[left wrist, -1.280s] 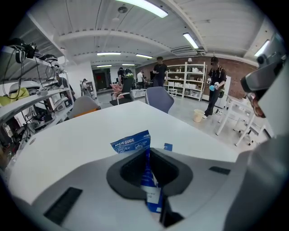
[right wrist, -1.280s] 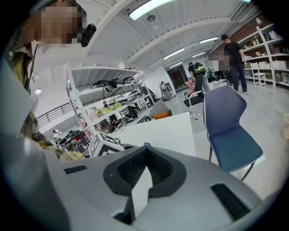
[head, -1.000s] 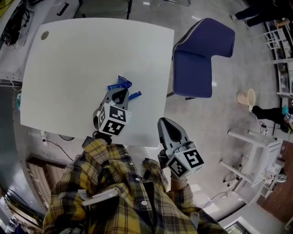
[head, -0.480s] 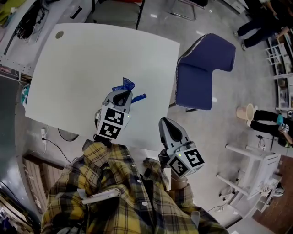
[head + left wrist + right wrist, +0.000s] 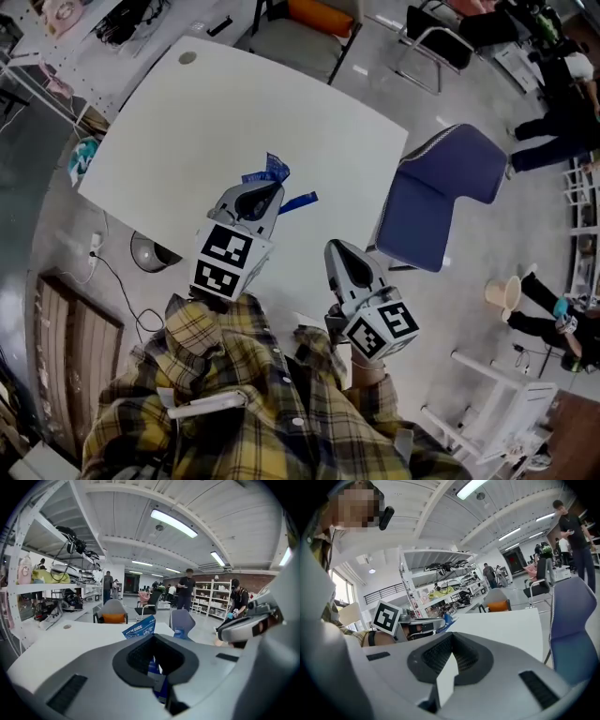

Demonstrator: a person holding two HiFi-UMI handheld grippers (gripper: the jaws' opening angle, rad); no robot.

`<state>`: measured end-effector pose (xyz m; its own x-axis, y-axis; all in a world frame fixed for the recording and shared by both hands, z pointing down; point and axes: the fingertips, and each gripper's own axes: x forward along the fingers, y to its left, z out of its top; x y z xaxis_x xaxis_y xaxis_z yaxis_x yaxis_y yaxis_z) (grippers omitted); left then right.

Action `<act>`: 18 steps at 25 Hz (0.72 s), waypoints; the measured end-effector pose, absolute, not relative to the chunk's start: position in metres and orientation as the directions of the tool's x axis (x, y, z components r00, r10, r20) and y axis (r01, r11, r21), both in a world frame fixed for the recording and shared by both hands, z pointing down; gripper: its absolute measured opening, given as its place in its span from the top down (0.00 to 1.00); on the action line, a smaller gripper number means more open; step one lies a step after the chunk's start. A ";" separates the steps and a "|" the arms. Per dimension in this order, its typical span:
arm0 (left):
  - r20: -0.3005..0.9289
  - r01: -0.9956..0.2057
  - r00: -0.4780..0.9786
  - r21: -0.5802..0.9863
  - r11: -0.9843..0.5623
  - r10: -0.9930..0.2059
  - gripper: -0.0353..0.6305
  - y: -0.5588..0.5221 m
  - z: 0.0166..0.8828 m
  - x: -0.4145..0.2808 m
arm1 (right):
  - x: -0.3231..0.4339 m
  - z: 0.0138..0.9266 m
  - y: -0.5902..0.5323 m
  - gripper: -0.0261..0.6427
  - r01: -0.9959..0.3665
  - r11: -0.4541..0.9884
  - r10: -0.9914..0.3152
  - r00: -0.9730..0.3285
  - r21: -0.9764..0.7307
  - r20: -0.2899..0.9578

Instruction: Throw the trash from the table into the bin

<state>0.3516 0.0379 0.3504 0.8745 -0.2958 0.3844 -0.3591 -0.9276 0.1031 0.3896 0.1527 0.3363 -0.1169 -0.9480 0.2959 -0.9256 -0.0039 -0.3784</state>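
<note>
**A:** Head view first. The left gripper (image 5: 267, 191) is clamped tight on the blue wrapper (image 5: 273, 170), over the near part of the white table (image 5: 234, 103).

**B:** And the right gripper (image 5: 337, 249)?

**A:** Jaws together, nothing in them, by the table's near right corner, close to the blue chair (image 5: 441, 192).

**B:** Left gripper view now. The wrapper's pinched between the jaws, its printed end sticking up beyond them.

**A:** Right gripper view. Jaws closed and bare, the table stretching away beyond, the left gripper off to the left.
</note>
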 end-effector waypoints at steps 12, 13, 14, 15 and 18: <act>0.350 -0.652 0.733 0.116 -0.749 -0.584 0.94 -0.019 0.336 0.191 | 0.264 0.335 0.074 0.96 -0.868 0.321 -0.850 -0.440 -0.380 0.289; 0.349 -0.668 0.721 0.120 -0.734 -0.599 0.94 -0.024 0.337 0.176 | 0.253 0.335 0.068 0.96 -0.863 0.335 -0.842 -0.455 -0.378 0.291; 0.349 -0.684 0.708 0.125 -0.719 -0.613 0.94 -0.029 0.337 0.162 | 0.242 0.335 0.061 0.96 -0.858 0.349 -0.833 -0.468 -0.377 0.294; 0.349 -0.699 0.696 0.132 -0.703 -0.627 0.94 -0.034 0.337 0.147 | 0.230 0.334 0.055 0.96 -0.853 0.362 -0.825 -0.481 -0.375 0.298; 0.346 -0.732 0.668 0.147 -0.666 -0.659 0.94 -0.047 0.340 0.102 | 0.192 0.334 0.037 0.96 -0.843 0.392 -0.805 -0.508 -0.368 0.306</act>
<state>0.1018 -0.0467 0.3402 0.6682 -0.6586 0.3461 -0.7318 -0.6655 0.1465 0.1924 0.0368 0.3336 -0.5080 -0.8052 0.3061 -0.8432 0.3922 -0.3678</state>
